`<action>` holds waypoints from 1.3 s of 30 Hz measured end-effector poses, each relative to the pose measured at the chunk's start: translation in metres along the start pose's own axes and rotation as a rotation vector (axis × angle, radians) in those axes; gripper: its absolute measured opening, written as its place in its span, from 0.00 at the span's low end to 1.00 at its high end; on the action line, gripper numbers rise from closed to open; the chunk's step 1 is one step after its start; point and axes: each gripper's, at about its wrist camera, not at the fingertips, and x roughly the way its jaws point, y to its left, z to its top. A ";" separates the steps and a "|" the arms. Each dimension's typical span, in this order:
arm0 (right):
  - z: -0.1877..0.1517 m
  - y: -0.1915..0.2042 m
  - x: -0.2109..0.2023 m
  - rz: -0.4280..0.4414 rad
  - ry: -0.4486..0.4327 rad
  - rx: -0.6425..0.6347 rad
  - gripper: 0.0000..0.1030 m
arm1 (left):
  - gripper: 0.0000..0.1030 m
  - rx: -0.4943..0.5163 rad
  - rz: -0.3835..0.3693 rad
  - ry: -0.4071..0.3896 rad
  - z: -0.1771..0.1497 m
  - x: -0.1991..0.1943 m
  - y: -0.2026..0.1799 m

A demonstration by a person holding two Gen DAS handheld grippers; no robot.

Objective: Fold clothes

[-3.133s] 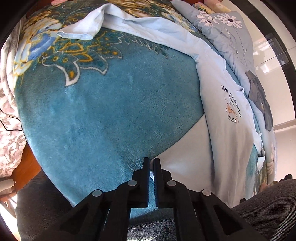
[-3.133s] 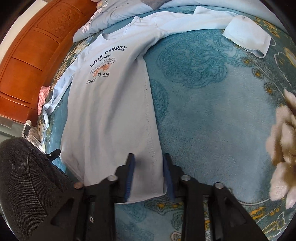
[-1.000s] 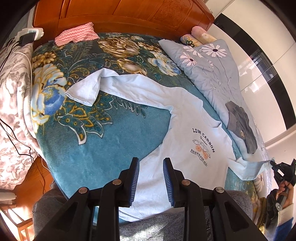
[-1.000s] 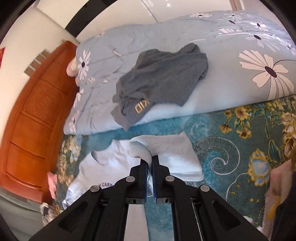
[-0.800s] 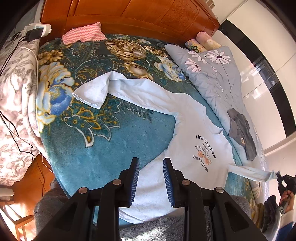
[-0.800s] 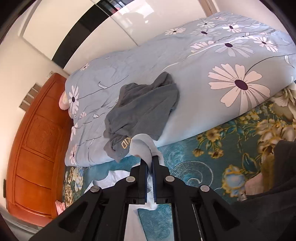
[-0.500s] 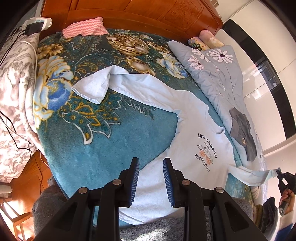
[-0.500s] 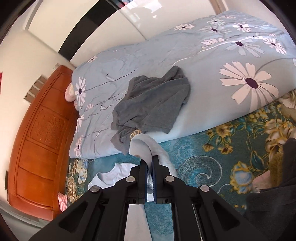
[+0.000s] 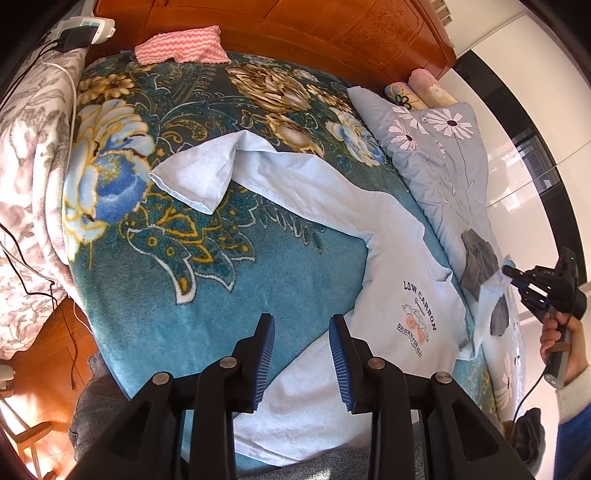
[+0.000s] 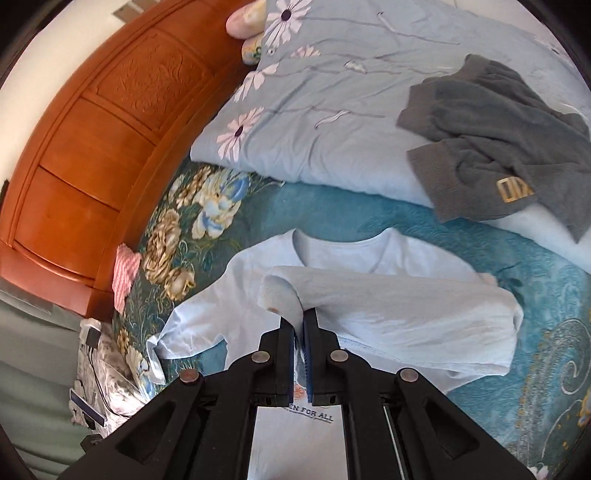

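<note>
A light blue long-sleeved shirt (image 9: 399,306) with "LOW CARBON" print lies face up on the teal floral blanket (image 9: 229,280). My left gripper (image 9: 301,328) is open and empty above the shirt's lower left side. Its far sleeve (image 9: 207,173) lies stretched out and bent at the cuff. My right gripper (image 10: 299,325) is shut on the other sleeve's cuff (image 10: 280,291) and holds the sleeve (image 10: 406,306) lifted across the chest below the collar. The right gripper also shows in the left wrist view (image 9: 513,277).
A grey garment (image 10: 495,144) lies on the pale blue daisy duvet (image 10: 332,122) beyond the shirt. A pink cloth (image 9: 181,46) lies by the wooden headboard (image 9: 332,29). A flowered quilt (image 9: 26,155) with cables hangs at the left bed edge.
My right gripper has carried the sleeve cuff from the side inward over the shirt's chest. The left gripper has stayed open and nearly still.
</note>
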 end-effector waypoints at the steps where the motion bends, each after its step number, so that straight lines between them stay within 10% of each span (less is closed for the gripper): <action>1: 0.003 0.010 0.018 -0.008 0.030 -0.012 0.04 | 0.34 -0.004 -0.003 -0.002 0.002 0.001 0.002; 18: 0.010 0.093 0.187 -0.086 0.187 -0.068 0.12 | 0.34 -0.101 0.014 -0.002 0.019 0.017 0.049; 22: 0.007 0.099 0.166 -0.015 0.143 -0.086 0.32 | 0.34 -0.073 0.053 -0.017 0.024 0.012 0.053; 39: -0.068 0.011 0.038 0.066 0.098 -0.018 0.35 | 0.34 0.430 0.355 0.140 0.087 0.104 0.029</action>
